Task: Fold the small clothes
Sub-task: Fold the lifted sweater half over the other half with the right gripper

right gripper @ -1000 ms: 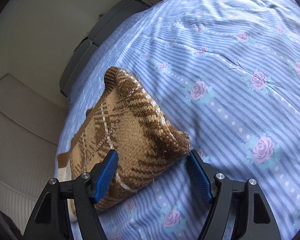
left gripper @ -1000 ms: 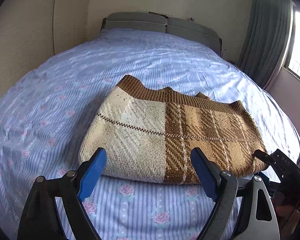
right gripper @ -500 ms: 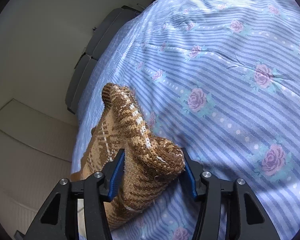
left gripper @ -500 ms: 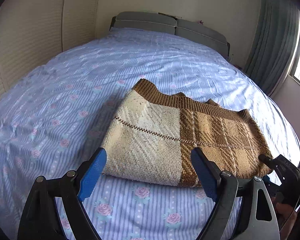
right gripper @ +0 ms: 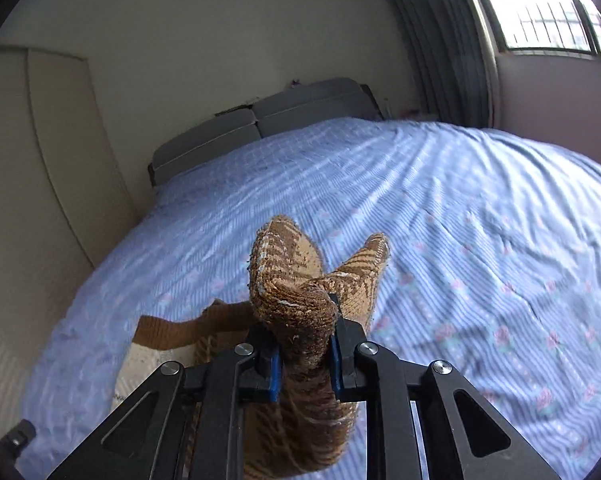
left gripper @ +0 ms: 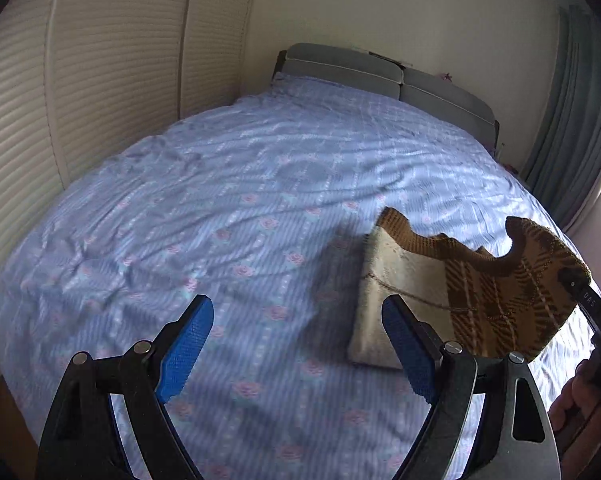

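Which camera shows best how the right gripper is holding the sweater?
The right wrist view: its jaws are shut on a bunched brown edge of the sweater. The left wrist view shows only the lifted end.

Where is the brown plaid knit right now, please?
The brown plaid knit lies on the floral bedsheet, its right end lifted, pinched in the right claw.

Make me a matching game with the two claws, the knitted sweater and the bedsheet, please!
Things:
1. left claw
2. right claw
3. knitted sweater
4. bedsheet

States:
A. blue with pink roses
B. brown end lifted up, cream end lying on the bed
C. open, holding nothing
D. shut on brown knit cloth

Pairs: 1-C, 2-D, 3-B, 4-A
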Tool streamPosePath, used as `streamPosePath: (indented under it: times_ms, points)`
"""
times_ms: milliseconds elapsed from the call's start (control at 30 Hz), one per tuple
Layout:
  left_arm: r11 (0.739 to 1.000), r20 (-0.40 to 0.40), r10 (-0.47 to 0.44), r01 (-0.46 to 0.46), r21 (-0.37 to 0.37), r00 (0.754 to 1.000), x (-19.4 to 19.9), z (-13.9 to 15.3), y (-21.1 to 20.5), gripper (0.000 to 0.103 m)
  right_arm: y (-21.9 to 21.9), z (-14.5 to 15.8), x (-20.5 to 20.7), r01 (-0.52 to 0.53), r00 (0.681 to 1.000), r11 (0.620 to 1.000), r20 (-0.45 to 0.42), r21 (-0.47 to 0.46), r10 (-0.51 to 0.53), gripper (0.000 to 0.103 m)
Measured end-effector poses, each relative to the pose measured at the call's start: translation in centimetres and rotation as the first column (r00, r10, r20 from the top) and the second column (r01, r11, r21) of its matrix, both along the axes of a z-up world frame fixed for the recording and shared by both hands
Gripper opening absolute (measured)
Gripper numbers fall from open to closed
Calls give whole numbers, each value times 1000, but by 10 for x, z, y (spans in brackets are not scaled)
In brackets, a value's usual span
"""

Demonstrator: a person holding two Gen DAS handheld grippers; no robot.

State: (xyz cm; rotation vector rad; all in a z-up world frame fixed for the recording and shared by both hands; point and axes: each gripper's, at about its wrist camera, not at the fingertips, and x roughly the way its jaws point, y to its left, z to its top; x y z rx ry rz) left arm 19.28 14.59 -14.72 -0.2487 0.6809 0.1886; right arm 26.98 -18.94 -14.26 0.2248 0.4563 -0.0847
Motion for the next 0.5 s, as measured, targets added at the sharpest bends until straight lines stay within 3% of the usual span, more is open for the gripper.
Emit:
streamPosePath:
  times_ms: [100,200,300,367,500]
  points:
    - [999,6,50,-50,-10,999,-12,2,31,87,51,7,-2,-66,997,986,28,-151,71,19]
    - [996,3,91,-91,-23,996,-21,0,57,87,102,2,-5,-142,987,946,32,-290,158,19]
    - [991,-3,127,-127,-33,992,-31,-4,78,87,154,-17,-9,-235,967,871,-15,-431,254,19]
    - [989,-10,145,-146,-39,989,-36,-8,89,87,186,-42,-11,-317,945,799,-93,-511,315,19]
    - [983,-27,176,-178,-55,984,-44,-17,108,87,224,-85,-24,-418,906,689,-210,-592,368,19]
